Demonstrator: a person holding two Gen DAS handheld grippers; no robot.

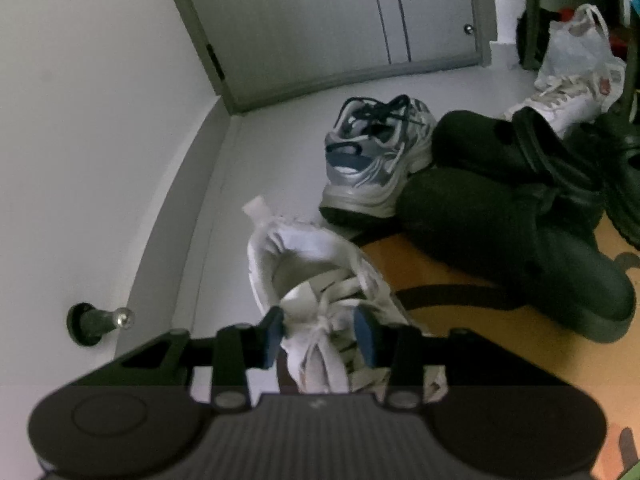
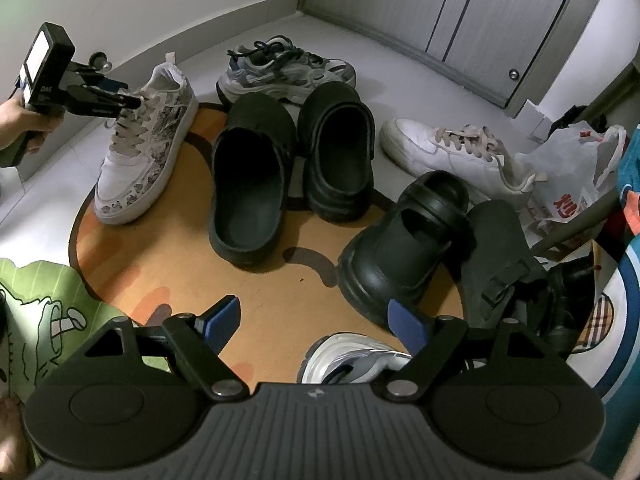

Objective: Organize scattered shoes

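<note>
A white sneaker with a grey printed side (image 1: 316,264) (image 2: 148,148) rests at the left edge of the orange mat (image 2: 272,292), its heel near the wall. My left gripper (image 1: 320,336) (image 2: 134,102) is shut on its tongue and laces, with a blue pad on each side. My right gripper (image 2: 316,322) hangs open over the mat with nothing between its fingers. The toe of a silver sneaker (image 2: 348,356) lies just below it. A matching silver-blue sneaker (image 1: 376,156) (image 2: 280,68) stands at the back.
Two black clogs (image 2: 248,184) (image 2: 336,148) sit mid-mat and a third (image 2: 400,252) to the right beside a dark sandal (image 2: 496,264). A plain white sneaker (image 2: 452,152) and a plastic bag (image 2: 568,172) lie at the right. The wall carries a door stopper (image 1: 96,322); a grey cabinet (image 1: 320,20) stands behind.
</note>
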